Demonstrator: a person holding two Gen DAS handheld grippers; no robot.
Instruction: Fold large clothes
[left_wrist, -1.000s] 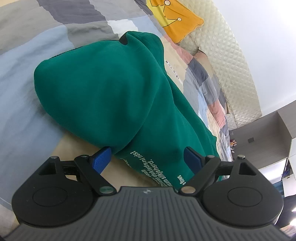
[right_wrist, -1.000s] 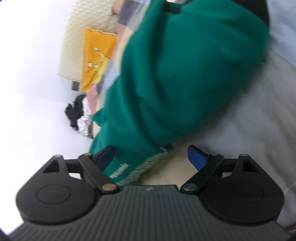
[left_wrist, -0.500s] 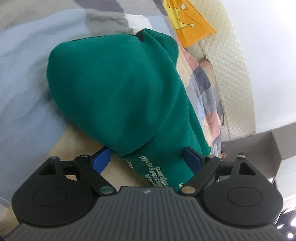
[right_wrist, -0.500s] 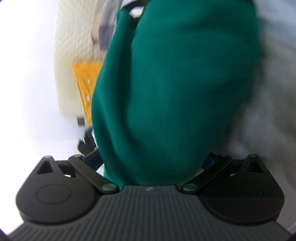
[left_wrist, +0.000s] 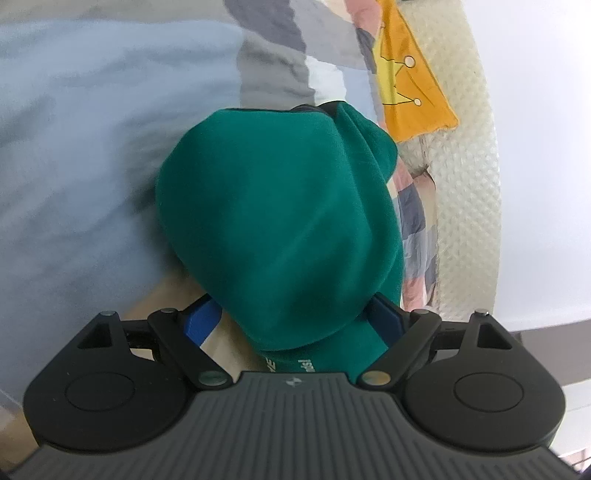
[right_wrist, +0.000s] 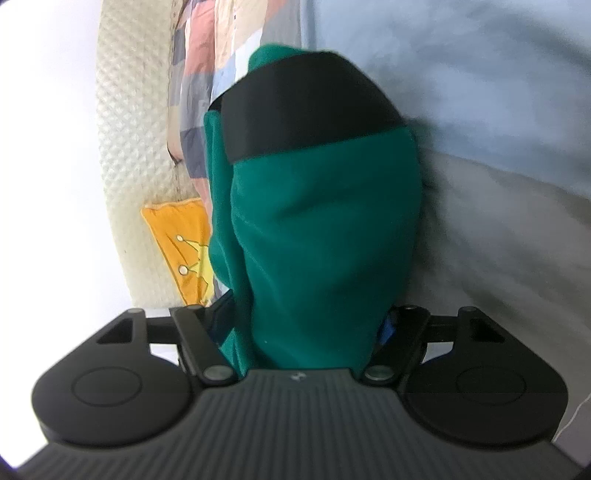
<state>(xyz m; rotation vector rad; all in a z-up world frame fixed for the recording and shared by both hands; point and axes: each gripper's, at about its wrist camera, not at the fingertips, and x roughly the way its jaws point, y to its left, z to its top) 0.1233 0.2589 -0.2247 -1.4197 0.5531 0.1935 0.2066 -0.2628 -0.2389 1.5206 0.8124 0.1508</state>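
A green sweatshirt (left_wrist: 280, 229) with white lettering near its hem lies bunched on a patchwork bedspread (left_wrist: 92, 147). In the left wrist view it fills the gap between the blue fingers, and my left gripper (left_wrist: 295, 321) stands wide open around it. In the right wrist view the same green garment (right_wrist: 317, 240), with a black band (right_wrist: 306, 110) at its far end, runs between the fingers. My right gripper (right_wrist: 306, 325) is also wide open, its fingers mostly hidden by the cloth.
An orange cushion with a yellow crown (left_wrist: 410, 81) leans on a cream quilted headboard (left_wrist: 469, 206) at the bed's far side; both show in the right wrist view too, the cushion (right_wrist: 181, 236) left of the garment. A white wall lies beyond.
Both grippers have swung round and pushed further onto the garment, which now sits deeper between the fingers. The jaws have stayed open; the right view is less blurred than before.
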